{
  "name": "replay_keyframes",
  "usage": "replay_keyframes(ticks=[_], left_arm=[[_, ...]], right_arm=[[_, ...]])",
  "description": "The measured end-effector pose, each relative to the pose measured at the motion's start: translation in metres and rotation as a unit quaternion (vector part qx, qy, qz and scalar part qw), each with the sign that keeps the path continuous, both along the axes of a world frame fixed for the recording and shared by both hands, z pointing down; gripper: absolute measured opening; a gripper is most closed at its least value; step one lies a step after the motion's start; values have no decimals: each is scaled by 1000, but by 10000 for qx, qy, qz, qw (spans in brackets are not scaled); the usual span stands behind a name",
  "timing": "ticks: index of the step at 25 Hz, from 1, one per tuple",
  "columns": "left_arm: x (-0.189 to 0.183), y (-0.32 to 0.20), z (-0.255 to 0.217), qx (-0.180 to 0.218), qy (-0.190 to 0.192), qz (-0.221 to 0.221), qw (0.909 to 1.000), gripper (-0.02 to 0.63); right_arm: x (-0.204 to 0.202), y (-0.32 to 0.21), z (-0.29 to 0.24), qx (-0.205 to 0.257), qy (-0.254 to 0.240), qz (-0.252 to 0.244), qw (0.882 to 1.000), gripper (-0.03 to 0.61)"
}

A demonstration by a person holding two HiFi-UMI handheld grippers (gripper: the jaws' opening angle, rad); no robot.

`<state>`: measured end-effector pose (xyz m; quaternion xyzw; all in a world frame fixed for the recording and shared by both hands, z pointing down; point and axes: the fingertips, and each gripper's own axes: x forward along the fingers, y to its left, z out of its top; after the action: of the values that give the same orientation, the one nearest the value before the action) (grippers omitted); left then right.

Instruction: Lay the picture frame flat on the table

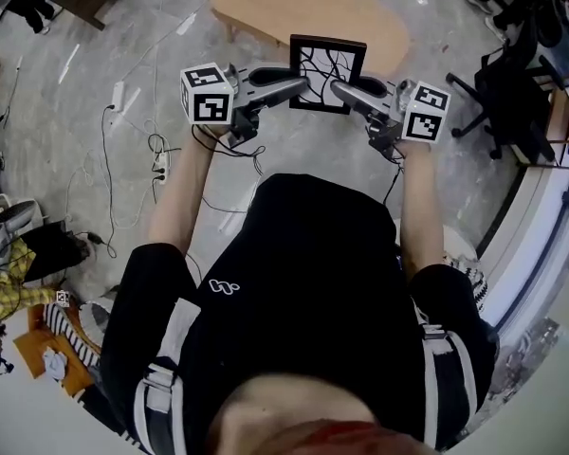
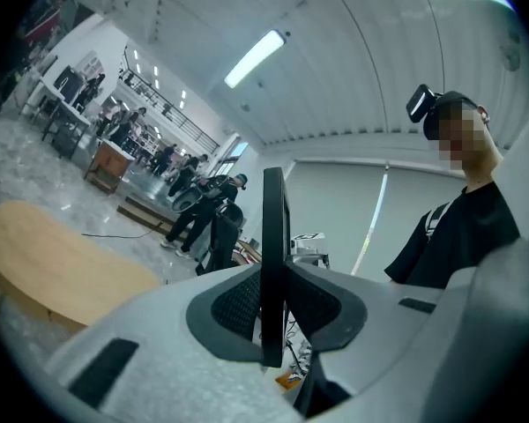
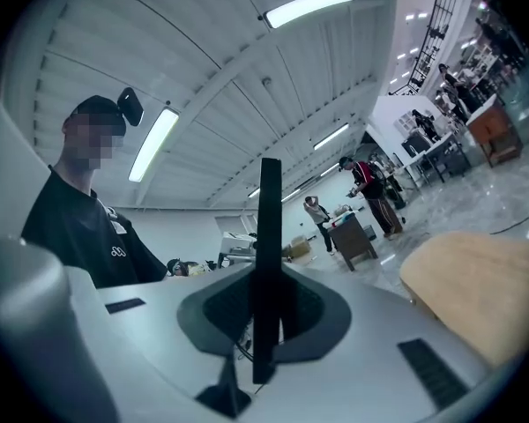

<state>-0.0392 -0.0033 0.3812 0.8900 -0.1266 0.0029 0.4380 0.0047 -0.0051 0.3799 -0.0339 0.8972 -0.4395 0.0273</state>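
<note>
Left gripper [image 2: 273,300], right gripper [image 3: 265,314] tight on picture frame [image 1: 327,67]

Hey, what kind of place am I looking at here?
Probably a large open lab or workshop hall: ceiling strip lights, people around workbenches in the background, and cables trailing over a grey floor.

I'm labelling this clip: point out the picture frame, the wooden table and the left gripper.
picture frame [image 1: 328,64]: head view, centre of its picture.
wooden table [image 1: 266,3]: head view, bare top.
left gripper [image 1: 302,84]: head view, between its fingertips.
</note>
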Motion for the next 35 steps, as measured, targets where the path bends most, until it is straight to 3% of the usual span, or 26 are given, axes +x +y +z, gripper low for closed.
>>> replay_keyframes(ticks=[12, 16, 20, 23, 35], left_arm=[[2, -3, 8, -86, -192, -270, 9994, 72], [-4, 5, -5, -215, -98, -293, 9993, 73], [-1, -5, -18, -11, 79, -280, 9996, 73], [-3, -3, -13, -212, 8, -371, 9991, 72], [-2, -3, 1, -695, -150, -62, 9975, 74]], right_arm=[[0, -7, 11, -18, 148, -101, 9998, 46], [-5, 2, -4, -11, 225, 23, 9997, 46], [-3, -7, -20, 264, 397, 187, 9987, 46], [-5, -5, -15, 196, 334, 209, 9990, 46], [-3, 2, -3, -369, 588, 1251, 9897, 46]])
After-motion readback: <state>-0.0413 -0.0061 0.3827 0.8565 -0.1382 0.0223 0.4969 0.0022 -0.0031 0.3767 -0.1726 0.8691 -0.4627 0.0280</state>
